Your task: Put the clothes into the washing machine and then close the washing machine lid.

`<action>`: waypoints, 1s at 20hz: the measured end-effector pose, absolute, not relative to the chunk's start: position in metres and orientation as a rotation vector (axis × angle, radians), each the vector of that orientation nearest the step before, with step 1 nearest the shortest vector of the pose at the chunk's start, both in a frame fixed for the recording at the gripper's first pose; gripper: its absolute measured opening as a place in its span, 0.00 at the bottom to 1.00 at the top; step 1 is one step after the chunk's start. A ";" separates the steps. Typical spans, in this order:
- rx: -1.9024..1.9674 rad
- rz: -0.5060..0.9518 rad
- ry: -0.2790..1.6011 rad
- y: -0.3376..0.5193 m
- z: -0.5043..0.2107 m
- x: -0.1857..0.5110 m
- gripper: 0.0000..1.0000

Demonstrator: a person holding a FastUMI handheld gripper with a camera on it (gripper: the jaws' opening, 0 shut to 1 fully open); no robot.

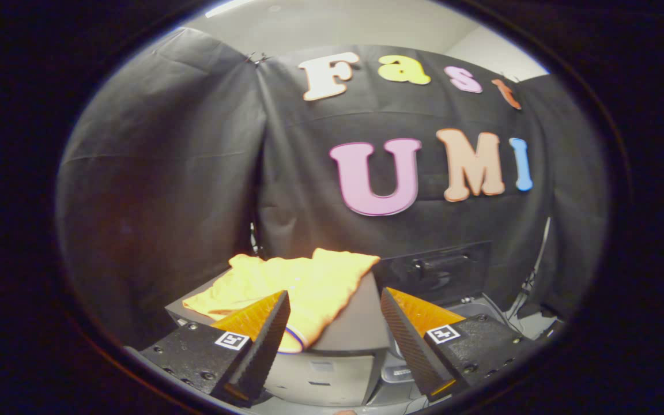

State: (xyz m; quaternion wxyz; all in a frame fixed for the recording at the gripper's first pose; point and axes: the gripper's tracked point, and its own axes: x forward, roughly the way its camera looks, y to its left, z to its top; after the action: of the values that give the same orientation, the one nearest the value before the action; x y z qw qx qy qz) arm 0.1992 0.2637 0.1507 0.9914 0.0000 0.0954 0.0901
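While your claw (pixel 335 311) hovers spread and empty, the yellow garment (pixel 303 282) lies draped over a grey box (pixel 355 328) just ahead of its fingers; loading it and closing the lid both remain undone

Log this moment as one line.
gripper: jaws open, empty | yellow garment: draped on grey box, just ahead of jaws | phase: approaching garment | washing machine lid: not confirmed

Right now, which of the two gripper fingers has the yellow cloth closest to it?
The left finger: the yellow cloth drapes right behind its tip. The right finger stands apart from it. The gripper is open.
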 end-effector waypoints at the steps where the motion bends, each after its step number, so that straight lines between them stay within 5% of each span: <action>1: -0.036 0.177 0.199 0.273 0.151 0.213 0.96; 14: -0.155 0.238 0.698 0.356 0.042 0.317 0.98; 18: -0.112 0.251 0.643 0.352 0.045 0.331 0.97; 19: -0.126 0.230 0.671 0.345 0.046 0.330 0.91; 20: -0.122 0.233 0.653 0.347 0.044 0.337 0.71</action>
State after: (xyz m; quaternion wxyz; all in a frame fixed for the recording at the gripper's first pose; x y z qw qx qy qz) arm 0.3367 0.3475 0.0443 0.9387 -0.0596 0.3197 0.1143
